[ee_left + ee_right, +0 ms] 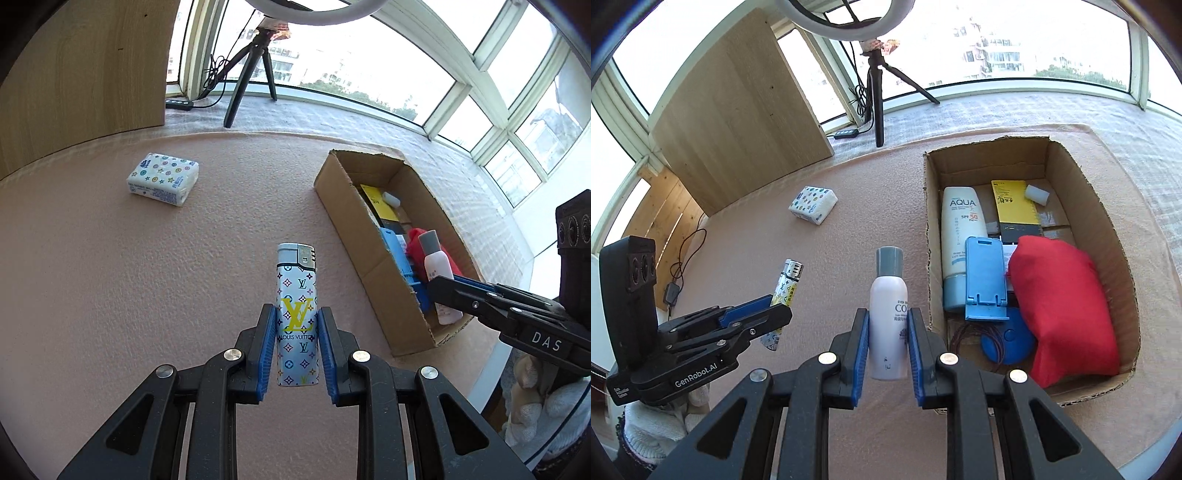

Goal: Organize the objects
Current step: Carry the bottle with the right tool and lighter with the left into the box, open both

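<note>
My left gripper [296,317] is shut on a white lighter [297,295] printed with coloured monograms; its metal head points away from me. The same gripper [772,306] and lighter [788,280] show at the left of the right wrist view. My right gripper [887,314] is shut on a white spray bottle [888,306] with a grey cap, held just left of the cardboard box [928,221]. In the left wrist view that gripper [454,291] and bottle [437,266] overlap the box [369,258]. A patterned tissue pack [162,179] lies alone on the pink mat.
Inside the box lie a sunscreen tube [958,229], a blue phone stand [984,273], a red pouch [1063,295], a yellow booklet [1015,203] and a blue disc [1008,339]. A tripod [879,103] and a wooden board [738,118] stand at the back by the windows.
</note>
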